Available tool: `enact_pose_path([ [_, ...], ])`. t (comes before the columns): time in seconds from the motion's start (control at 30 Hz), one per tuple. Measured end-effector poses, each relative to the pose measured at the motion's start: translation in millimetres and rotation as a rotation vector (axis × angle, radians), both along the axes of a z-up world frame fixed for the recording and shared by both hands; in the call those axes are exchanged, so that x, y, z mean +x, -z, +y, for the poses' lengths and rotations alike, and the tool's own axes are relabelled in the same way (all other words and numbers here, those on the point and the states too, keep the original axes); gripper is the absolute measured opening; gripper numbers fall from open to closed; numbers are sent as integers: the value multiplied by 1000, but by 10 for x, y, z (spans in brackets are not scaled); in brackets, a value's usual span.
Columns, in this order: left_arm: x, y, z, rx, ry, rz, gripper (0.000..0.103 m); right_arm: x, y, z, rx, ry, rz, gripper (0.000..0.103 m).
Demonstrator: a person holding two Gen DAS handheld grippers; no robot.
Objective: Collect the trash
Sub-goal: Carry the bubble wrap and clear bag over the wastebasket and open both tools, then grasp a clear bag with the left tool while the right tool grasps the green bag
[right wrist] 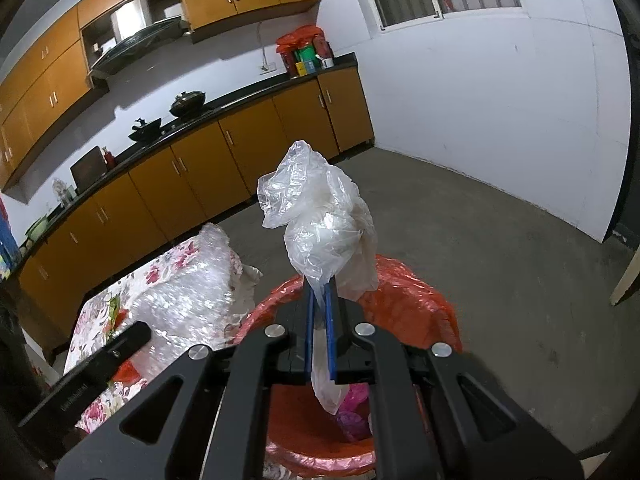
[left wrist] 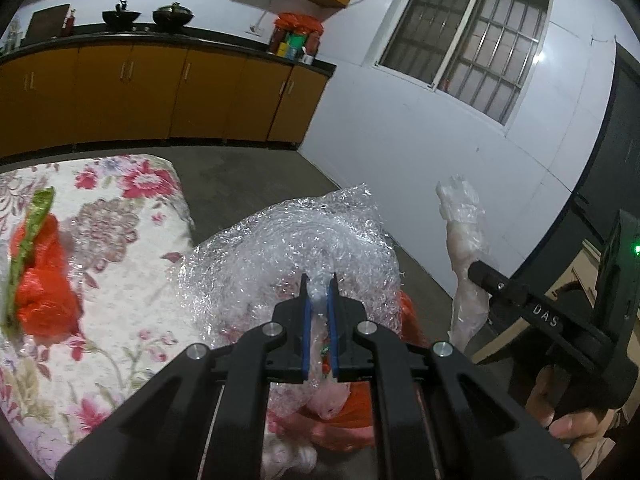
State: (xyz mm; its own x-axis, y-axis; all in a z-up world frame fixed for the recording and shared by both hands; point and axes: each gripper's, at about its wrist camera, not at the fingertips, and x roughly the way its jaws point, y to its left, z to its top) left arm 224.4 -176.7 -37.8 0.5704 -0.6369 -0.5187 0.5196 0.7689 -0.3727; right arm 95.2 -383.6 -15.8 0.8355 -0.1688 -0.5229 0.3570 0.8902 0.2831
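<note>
The left tongs are gripping crinkled clear bubble wrap; the right tongs are gripping a clear plastic bag over the orange-lined bin.

We can read only one text clearly. In the left wrist view, the white letters "DAS" stand on the black finger of the right claw, along its side. In the right wrist view, the black finger of the left claw also carries a small line of pale print, but it is too small and blurred for us to read. The packages on the worktop at the far wall show colours only; we cannot make out any words or numbers there.
</note>
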Motion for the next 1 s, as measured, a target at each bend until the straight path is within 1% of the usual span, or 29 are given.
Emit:
enact_pose_path([
  [0.2, 68, 141, -230, 2, 41, 34, 9, 15, 46, -87, 18, 8, 3, 6],
  [0.27, 84, 223, -320, 13, 53, 48, 10, 21, 61, -114, 21, 10, 3, 6],
  [0.33, 93, 293, -367, 25, 60, 60, 18, 27, 95, -141, 29, 4, 7, 8],
  [0.4, 106, 367, -389, 38, 59, 73, 24, 45, 130, -150, 34, 6, 18, 13],
  [0.43, 115, 405, -387, 45, 57, 80, 26, 42, 151, -158, 37, 6, 22, 14],
  [0.5, 135, 467, -369, 55, 51, 91, 27, 50, 188, -178, 48, 2, 30, 23],
  [0.57, 153, 509, -313, 62, 33, 99, 28, 44, 209, -186, 52, 1, 33, 28],
  [0.63, 165, 518, -240, 64, 13, 100, 32, 36, 215, -188, 48, 1, 34, 29],
  [0.77, 161, 468, -60, 79, -40, 74, 40, 19, 182, -178, 30, 5, 30, 34],
  [0.83, 145, 435, 60, 96, -80, 53, 49, 21, 153, -142, 9, 4, 27, 37],
  [0.87, 139, 425, 119, 105, -100, 45, 51, 23, 137, -105, -8, 2, 26, 38],
  [0.93, 131, 407, 270, 127, -151, 28, 59, 41, 129, -40, -28, -7, 28, 40],
  [1.0, 137, 397, 411, 143, -193, 17, 62, 72, 123, 38, -44, -22, 29, 42],
])
